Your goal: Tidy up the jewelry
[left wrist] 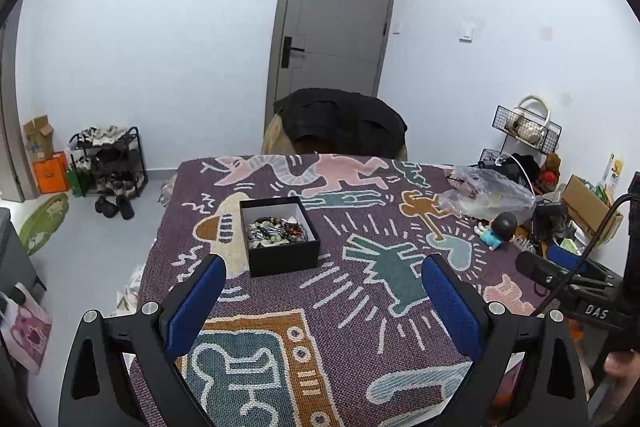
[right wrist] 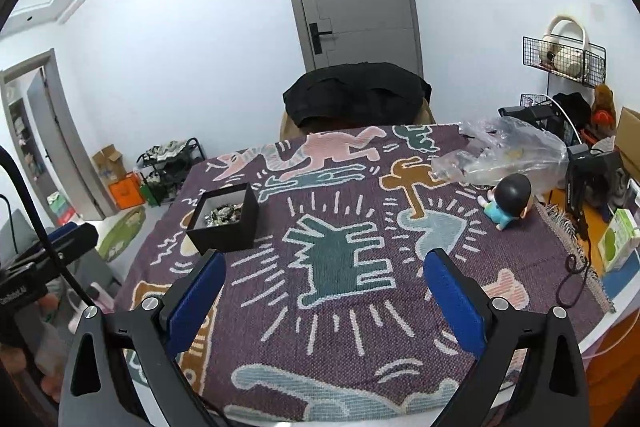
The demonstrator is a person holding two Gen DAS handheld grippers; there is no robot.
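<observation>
A black open box (left wrist: 282,237) holds a heap of beaded jewelry (left wrist: 278,229) and stands on the patterned cloth (left wrist: 360,307) covering the table. It also shows in the right wrist view (right wrist: 226,221) at the left. My left gripper (left wrist: 324,271) is open and empty, held above the cloth just in front of the box. My right gripper (right wrist: 324,267) is open and empty, above the middle of the cloth, to the right of the box.
A clear plastic bag (left wrist: 486,193) and a small doll figure (left wrist: 498,229) lie at the table's right side. A chair with a black garment (left wrist: 340,121) stands behind the table. Shelves, boxes and cables crowd the right edge (right wrist: 592,187).
</observation>
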